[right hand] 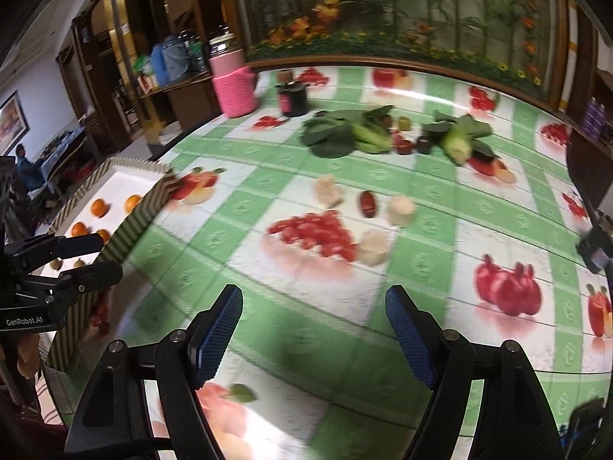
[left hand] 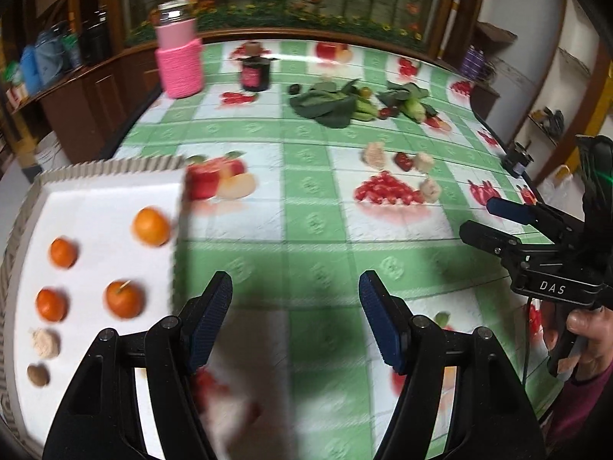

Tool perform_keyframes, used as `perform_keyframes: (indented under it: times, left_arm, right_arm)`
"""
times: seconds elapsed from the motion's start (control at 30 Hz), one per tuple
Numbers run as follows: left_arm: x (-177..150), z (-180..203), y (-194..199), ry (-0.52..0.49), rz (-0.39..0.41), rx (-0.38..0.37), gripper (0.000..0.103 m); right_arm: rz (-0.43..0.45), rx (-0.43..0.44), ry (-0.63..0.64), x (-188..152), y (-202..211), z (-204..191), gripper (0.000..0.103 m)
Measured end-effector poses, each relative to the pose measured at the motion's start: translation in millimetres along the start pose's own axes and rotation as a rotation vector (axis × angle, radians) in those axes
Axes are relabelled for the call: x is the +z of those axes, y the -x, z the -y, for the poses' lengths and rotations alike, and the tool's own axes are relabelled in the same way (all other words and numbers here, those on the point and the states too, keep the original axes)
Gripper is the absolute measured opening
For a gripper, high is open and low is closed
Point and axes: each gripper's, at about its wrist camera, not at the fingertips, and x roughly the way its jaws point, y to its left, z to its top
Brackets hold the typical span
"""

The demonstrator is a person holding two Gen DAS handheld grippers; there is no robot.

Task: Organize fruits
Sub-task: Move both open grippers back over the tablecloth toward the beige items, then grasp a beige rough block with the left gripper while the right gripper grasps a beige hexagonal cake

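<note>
left gripper [left hand: 295, 329]: jaws apart, nothing between them, over bare surface [left hand: 325, 237] just right of the tray.
right gripper [right hand: 314, 339]: jaws wide, empty, over the surface, pointing at the loose pieces mid-cloth. No earlier picture, so nothing on motion.
tray [left hand: 115, 170]: white, ridged rim, at the near-left edge of the surface.
done, tray: four oranges [left hand: 150, 227] in two loose rows; nearer, a pale lump [left hand: 45, 342] and a brown nut-like piece [left hand: 38, 374]. Six items in, spaced apart, none touching.
left, mid-surface: three pale lumps [right hand: 401, 210] and one dark red fruit [right hand: 367, 203], near each other, around a printed pile of red fruit. Careful: most red fruit on the cloth is print, not pickable.
left, far: greens [right hand: 333, 134] in two heaps, with a few small dark and red fruits [right hand: 404, 146] between them and a greenish one behind; blurred, count unclear.
not task: pink jar [left hand: 179, 50] and dark tub [left hand: 254, 73] at the far edge.
progress, my read: around halfway or a bit under. Oranges sorted; the mid-surface group looks next for the right gripper, far small fruits last.
risk: blur makes real versus printed fruit hard to split at the far end.
</note>
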Motion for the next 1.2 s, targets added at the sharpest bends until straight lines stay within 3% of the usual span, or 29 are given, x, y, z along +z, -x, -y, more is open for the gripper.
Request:
perform_keyframes:
  times: [0.3,0.37,0.53,0.6,0.67,0.7,0.97,1.2]
  left_arm:
    - [35,38,-38,-0.074,-0.044,-0.033,0.068]
    - [43,41,-44,-0.078,-0.043,-0.035,0.068]
    - [58,43,-60,-0.093,-0.049,-0.027,0.068]
    - [63,43,-68,-0.095,-0.054,-0.027,0.068]
    - [69,44,-77,-0.097,-0.062,-0.034,0.068]
    - [71,44,-81,-0.095,-0.067,-0.039,0.068]
    - [93,60,-113,-0.106,-0.08,-0.071,0.068]
    - [106,79,-143,-0.154,-0.094,-0.056,0.068]
  right_arm:
    - [-0.013,-0.008,-0.056,10,-20,34,0.077]
    - [-0.026,-0.01,-0.049,13,-29,34,0.069]
    - [-0.053,-0.018,-0.021,21,-54,36,0.064]
    - [-0.059,-0.016,-0.02,24,-63,38,0.055]
    - [-0.073,-0.004,-0.012,25,-70,39,0.03]
    - [-0.085,-0.008,-0.001,24,-75,38,0.027]
    - [-0.043,0.007,-0.049,18,-64,52,0.026]
    - [-0.033,0.039,-0.103,14,-59,66,0.026]
